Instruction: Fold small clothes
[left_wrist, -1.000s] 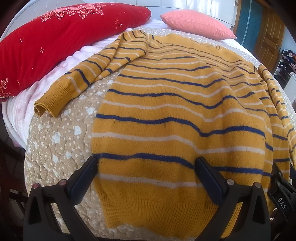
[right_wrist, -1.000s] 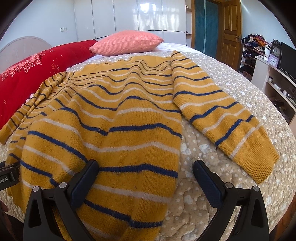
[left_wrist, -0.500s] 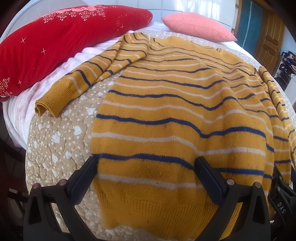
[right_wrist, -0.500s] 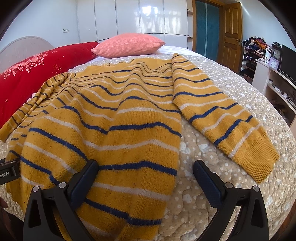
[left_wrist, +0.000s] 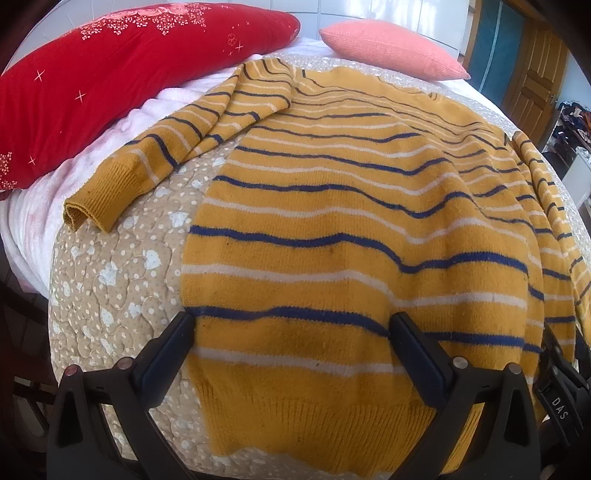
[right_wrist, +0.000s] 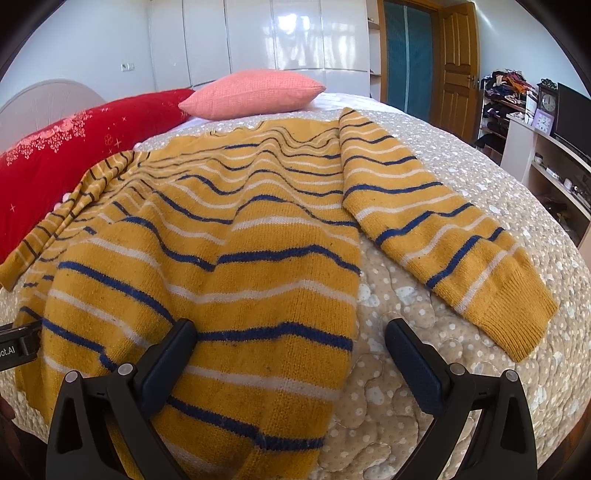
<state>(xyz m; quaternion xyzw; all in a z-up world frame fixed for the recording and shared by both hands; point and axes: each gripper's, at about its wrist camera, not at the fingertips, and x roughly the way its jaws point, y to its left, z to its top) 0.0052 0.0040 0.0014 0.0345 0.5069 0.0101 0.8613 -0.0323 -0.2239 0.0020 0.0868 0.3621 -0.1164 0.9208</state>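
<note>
A mustard-yellow sweater with blue and white stripes (left_wrist: 351, 229) lies spread flat on the bed, hem toward me; it also shows in the right wrist view (right_wrist: 229, 251). Its left sleeve (left_wrist: 155, 162) lies out to the left, its right sleeve (right_wrist: 439, 236) out to the right. My left gripper (left_wrist: 291, 332) is open, held just above the hem near the sweater's left lower corner. My right gripper (right_wrist: 291, 336) is open above the sweater's right lower corner, one finger over the knit, the other over the quilt. Neither holds anything.
The bed's beige dotted quilt (left_wrist: 110, 280) carries the sweater. A long red pillow (left_wrist: 110, 70) and a pink pillow (right_wrist: 255, 92) lie at the head. A white shelf with clocks and a screen (right_wrist: 546, 147) stands to the right, with a wooden door (right_wrist: 458, 66) behind.
Both grippers have drawn back slightly toward the bed's foot; more of the hem shows in the left wrist view. The sweater and the jaws are unchanged.
</note>
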